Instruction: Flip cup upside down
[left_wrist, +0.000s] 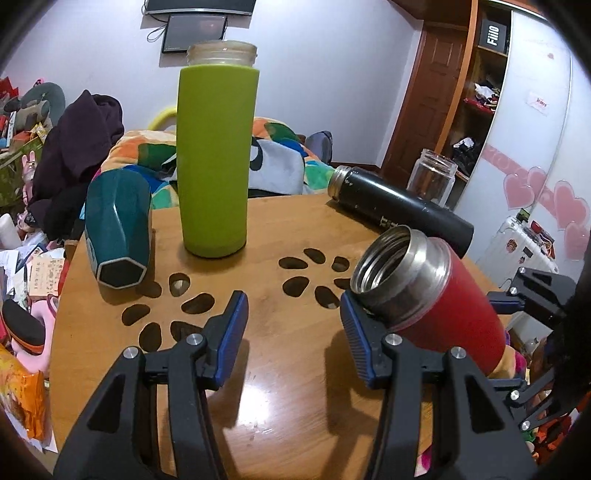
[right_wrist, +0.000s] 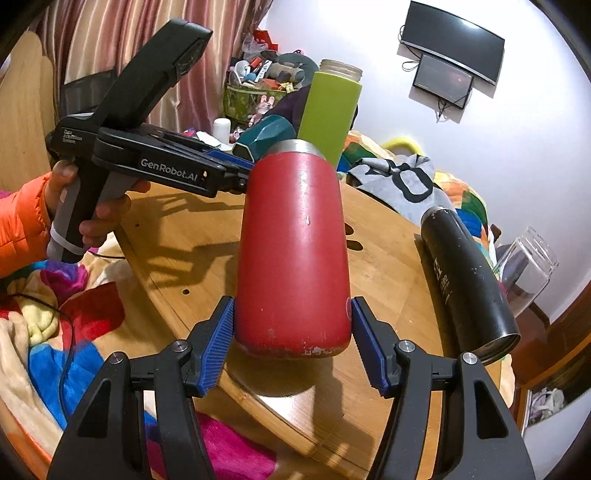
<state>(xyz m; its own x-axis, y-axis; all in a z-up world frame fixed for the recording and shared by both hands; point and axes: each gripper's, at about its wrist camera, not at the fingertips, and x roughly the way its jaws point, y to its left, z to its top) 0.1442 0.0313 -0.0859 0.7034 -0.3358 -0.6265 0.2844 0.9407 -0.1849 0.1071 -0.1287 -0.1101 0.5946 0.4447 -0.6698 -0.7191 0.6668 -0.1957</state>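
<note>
A red cup (right_wrist: 293, 254) with a steel rim is held tilted above the round wooden table (right_wrist: 384, 266), its open mouth pointing away from the right wrist camera. My right gripper (right_wrist: 291, 343) is shut on the cup's base end, pads on both sides. In the left wrist view the red cup (left_wrist: 439, 295) lies slanted with its mouth up-left, just right of my left gripper (left_wrist: 293, 339), which is open and empty; its right pad (left_wrist: 356, 343) is next to the cup's steel neck.
A tall green bottle (left_wrist: 216, 158) stands upright at the table's back. A teal faceted cup (left_wrist: 118, 229) lies on its side at left. A black flask (left_wrist: 399, 206) lies at right, a clear glass jar (left_wrist: 432, 177) behind it. Bedding and clutter surround the table.
</note>
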